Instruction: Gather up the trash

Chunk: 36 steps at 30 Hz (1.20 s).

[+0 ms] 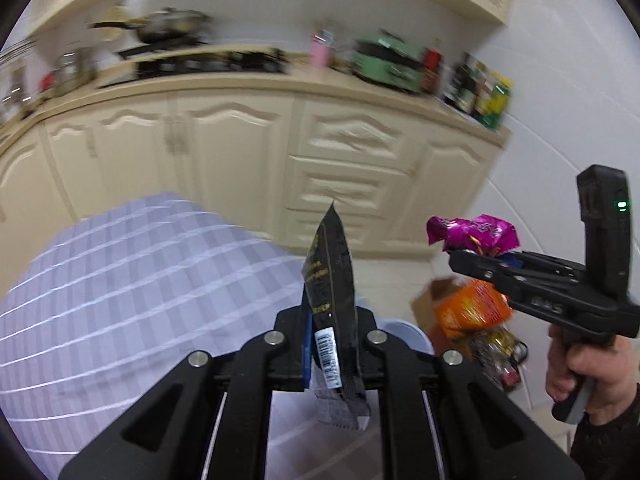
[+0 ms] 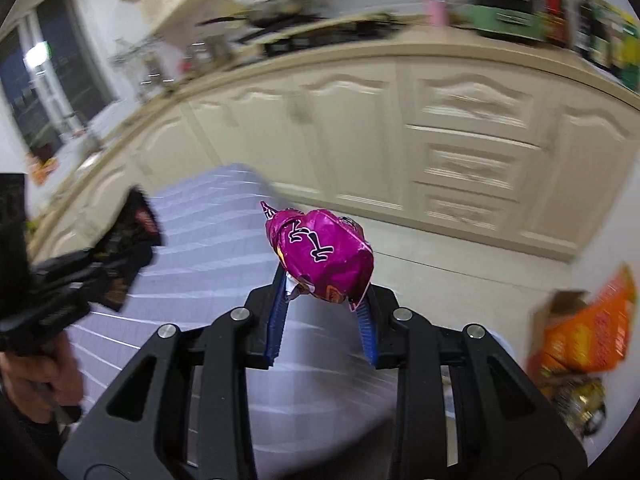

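My left gripper [image 1: 326, 320] is shut on a black snack wrapper [image 1: 330, 280] with a white barcode, held upright above the table's right edge. My right gripper [image 2: 322, 280] is shut on a crumpled magenta wrapper [image 2: 320, 256], held in the air beyond the table's right end. The right gripper also shows in the left wrist view [image 1: 476, 258] with the magenta wrapper [image 1: 472, 234]. The left gripper shows at the left of the right wrist view [image 2: 116, 264] with the black wrapper [image 2: 132, 240]. A bin full of trash, topped by an orange packet [image 1: 472, 308], stands on the floor at the right.
A table with a lilac checked cloth [image 1: 140, 280] lies below and to the left. Cream kitchen cabinets [image 1: 240, 152] run behind, with a stove, pan and bottles on the counter. The orange packet also shows in the right wrist view [image 2: 588, 340]. A brown carton [image 1: 432, 300] stands by the bin.
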Motion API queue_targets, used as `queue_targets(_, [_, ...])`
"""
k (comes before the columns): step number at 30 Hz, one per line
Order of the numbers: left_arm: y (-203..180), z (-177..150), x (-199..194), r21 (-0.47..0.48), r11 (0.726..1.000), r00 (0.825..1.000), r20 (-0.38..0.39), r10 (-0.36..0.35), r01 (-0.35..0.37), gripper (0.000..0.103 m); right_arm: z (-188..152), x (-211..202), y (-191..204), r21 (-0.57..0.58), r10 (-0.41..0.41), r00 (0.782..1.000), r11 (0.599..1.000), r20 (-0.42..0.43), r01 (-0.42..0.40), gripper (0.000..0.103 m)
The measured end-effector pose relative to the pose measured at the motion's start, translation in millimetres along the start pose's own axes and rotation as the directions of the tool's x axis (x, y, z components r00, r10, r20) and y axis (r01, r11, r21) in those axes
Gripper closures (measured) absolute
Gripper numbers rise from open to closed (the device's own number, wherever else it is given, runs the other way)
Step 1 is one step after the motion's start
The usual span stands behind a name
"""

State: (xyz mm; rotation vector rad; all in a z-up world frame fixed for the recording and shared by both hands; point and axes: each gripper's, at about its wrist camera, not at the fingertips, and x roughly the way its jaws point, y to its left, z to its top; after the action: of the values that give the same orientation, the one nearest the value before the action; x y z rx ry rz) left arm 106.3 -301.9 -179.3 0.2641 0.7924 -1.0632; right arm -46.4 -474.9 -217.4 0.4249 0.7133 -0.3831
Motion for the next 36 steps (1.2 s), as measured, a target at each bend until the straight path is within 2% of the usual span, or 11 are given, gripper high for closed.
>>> queue_targets(4, [-65, 3, 54, 0.064, 0.996, 0.993, -0.104, -0.062, 0.069, 0.093, -30, 6, -84, 0.096, -0.131, 0.988, 0.986, -0.077, 0.138, 0.072])
queue_targets(6, [-97, 1, 94, 0.066, 0.990, 0.975, -0.192, -0.110, 0.124, 0.093, -45, 14, -119, 0.135, -0.170, 0.977, 0.973, -0.127, 0.187, 0.072])
queue_targets(10, [-145, -13, 166, 0.077, 0.981, 0.928, -0.343, -0.143, 0.180, 0.093, -68, 34, -172, 0.195, -0.198, 0.956, 0.951, -0.215, 0.240, 0.072])
queue_targets(18, [-193, -43, 281, 0.112, 0.976, 0.835, -0.542, -0.096, 0.185, 0.091, -97, 86, -222, 0.253, -0.152, 0.929, 0.936, -0.339, 0.245, 0.070])
queue_targets(19, [-194, -43, 293, 0.107, 0.977, 0.826, -0.556, -0.095, 0.185, 0.087, -97, 93, -229, 0.257, -0.149, 0.927, 0.935, -0.343, 0.245, 0.063])
queue_targets(20, [-194, -43, 302, 0.100, 0.977, 0.819, -0.566, -0.098, 0.186, 0.062, -98, 98, -234, 0.265, -0.149, 0.926, 0.931, -0.347, 0.249, 0.050])
queue_targets(21, [-192, -42, 312, 0.091, 0.981, 0.814, -0.574, -0.091, 0.174, 0.045, -100, 102, -239, 0.279, -0.158, 0.925, 0.924, -0.345, 0.262, 0.024])
queue_targets(22, [-190, -39, 315, 0.090, 0.984, 0.822, -0.564, -0.079, 0.156, 0.023, -102, 104, -244, 0.294, -0.166, 0.926, 0.917, -0.338, 0.271, 0.015])
queue_targets(23, [-187, -33, 314, 0.098, 0.986, 0.840, -0.539, -0.064, 0.138, 0.019, -104, 105, -250, 0.313, -0.168, 0.928, 0.908, -0.334, 0.277, 0.014])
queue_targets(29, [-177, -8, 288, 0.127, 0.988, 0.883, -0.469, -0.016, 0.085, 0.013, -115, 95, -263, 0.403, -0.181, 0.932, 0.864, -0.314, 0.304, 0.006])
queue_targets(36, [-173, 5, 223, 0.154, 0.988, 0.941, -0.338, 0.031, 0.022, 0.009, -109, 66, -237, 0.425, -0.181, 0.951, 0.862, -0.253, 0.277, 0.006])
